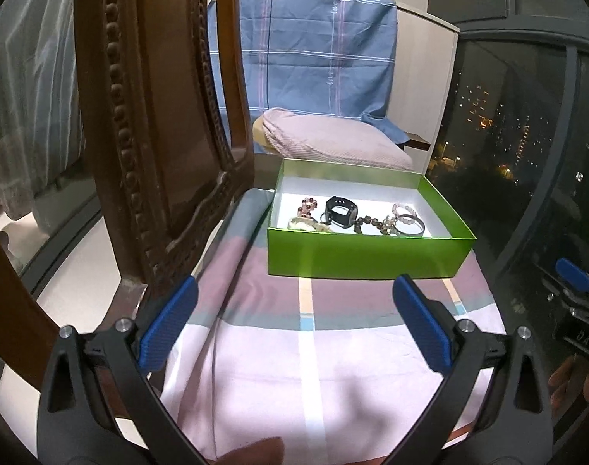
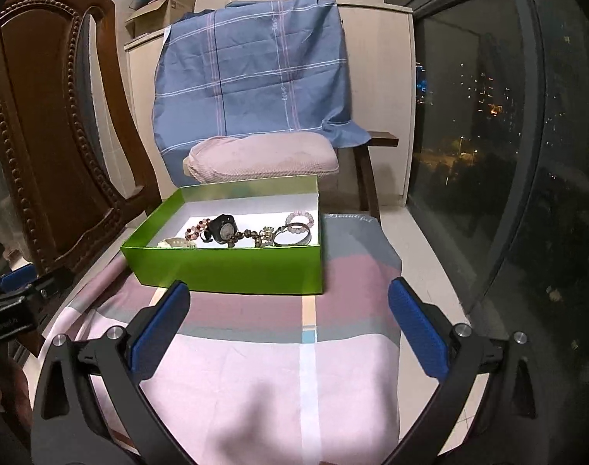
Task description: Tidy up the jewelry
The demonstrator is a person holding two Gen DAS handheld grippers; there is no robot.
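A green open box [image 1: 364, 257] [image 2: 232, 267] with a white inside sits on a pink and grey striped cloth [image 1: 313, 348] [image 2: 294, 348]. In it lie a black watch [image 1: 341, 211] [image 2: 222, 228], several bead bracelets [image 1: 309, 207] [image 2: 301, 220] and a metal bangle [image 1: 410, 226] [image 2: 294, 237]. My left gripper [image 1: 294, 294] is open and empty, held short of the box's near wall. My right gripper [image 2: 288, 298] is open and empty, also just short of the box. The right gripper's blue pad [image 1: 573, 273] shows at the right edge of the left wrist view.
A carved wooden chair back [image 1: 147, 116] [image 2: 42, 135] stands close on the left. Behind the box are a pink cushion [image 1: 333, 139] [image 2: 263, 157] and a blue checked cloth [image 1: 306, 46] [image 2: 255, 73]. A dark window [image 2: 526, 155] runs along the right.
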